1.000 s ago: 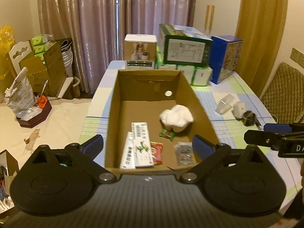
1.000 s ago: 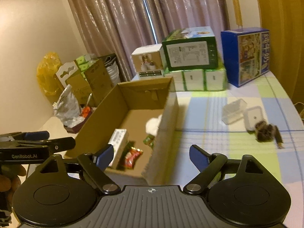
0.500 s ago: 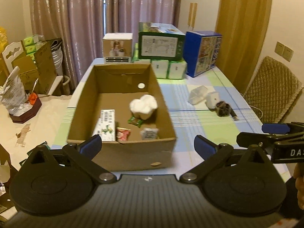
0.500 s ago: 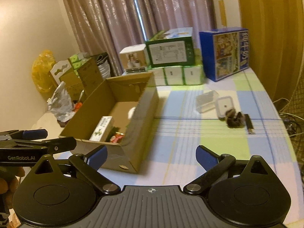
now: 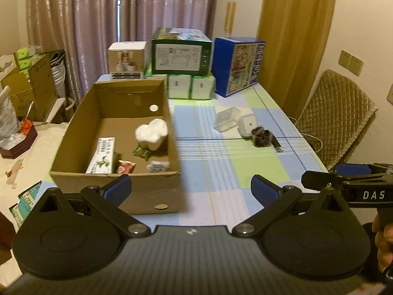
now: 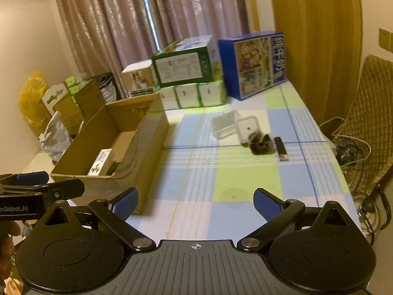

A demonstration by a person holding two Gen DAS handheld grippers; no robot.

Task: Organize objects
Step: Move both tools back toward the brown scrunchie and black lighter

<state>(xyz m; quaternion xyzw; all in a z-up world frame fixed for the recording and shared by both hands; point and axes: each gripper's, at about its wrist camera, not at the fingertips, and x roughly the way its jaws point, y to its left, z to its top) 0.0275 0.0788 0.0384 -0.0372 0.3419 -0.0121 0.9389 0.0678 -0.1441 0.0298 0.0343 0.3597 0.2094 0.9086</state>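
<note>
An open cardboard box (image 5: 73, 132) (image 6: 147, 142) stands on the left of the checked table. Inside lie a white-green carton (image 5: 102, 156), a white wad (image 5: 151, 134) and small snack packets (image 5: 126, 167). Out on the cloth to the right sit a clear plastic container (image 5: 226, 119) (image 6: 224, 123), a white square lid (image 5: 248, 124) (image 6: 246, 125), a dark furry clump (image 5: 261, 136) (image 6: 261, 143) and a black lighter (image 6: 281, 148). My left gripper (image 5: 190, 188) is open near the box's front right corner, holding nothing. My right gripper (image 6: 195, 200) is open over the table's near edge, holding nothing.
Stacked boxes line the table's far end: a white one (image 5: 126, 60), a green one (image 5: 180, 52) on tissue packs, a blue one (image 5: 237, 65). A quilted chair (image 5: 336, 115) stands at the right with cables (image 6: 351, 147). Cartons and bags (image 5: 22, 81) crowd the floor at left.
Both grippers have pulled back from the box and swung right, so the box now sits farther off and the table's right side shows. Both stayed open.
</note>
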